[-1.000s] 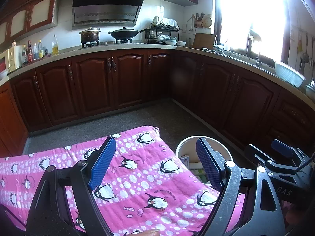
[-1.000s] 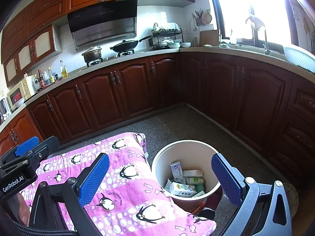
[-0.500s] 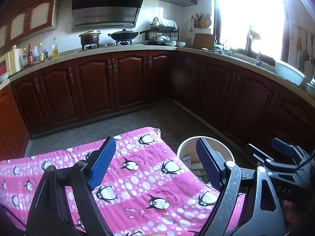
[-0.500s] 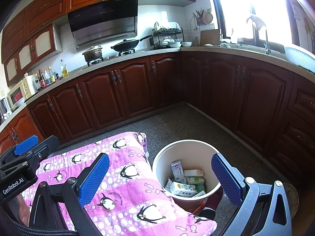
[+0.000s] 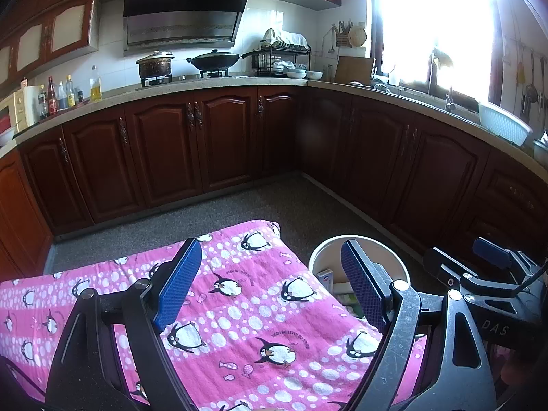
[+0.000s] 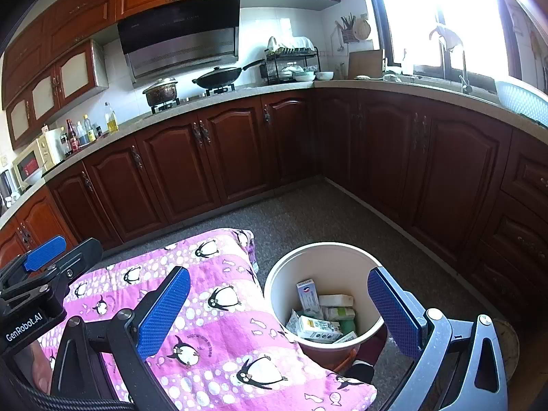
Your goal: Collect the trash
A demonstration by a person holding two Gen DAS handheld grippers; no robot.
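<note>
Down by the kitchen floor, both grippers hover over a surface draped in a pink penguin-print cloth (image 5: 260, 308), and neither holds anything. The left gripper (image 5: 270, 291) has its blue-padded jaws spread wide apart, with only the cloth showing between them. The right gripper (image 6: 284, 311) likewise stands with its jaws well apart and empty; its right finger (image 6: 394, 311) overlaps the near rim of the bin in the right wrist view. The task's trash already lies in a round cream bin (image 6: 277, 287) that stands on the speckled grey floor (image 6: 308, 212) just beside the cloth's right edge: several small cartons and boxes (image 6: 318, 322) are piled at its bottom, one white-and-blue carton propped upright against the inner wall. From the left wrist view the bin (image 5: 322, 257) is partly hidden behind the left gripper's right finger. Dark wooden cabinets (image 6: 222, 157) run around the room under a pale countertop (image 6: 239, 94), where a pot (image 6: 161, 92) and a black wok (image 6: 219, 78) sit on the stove.
</note>
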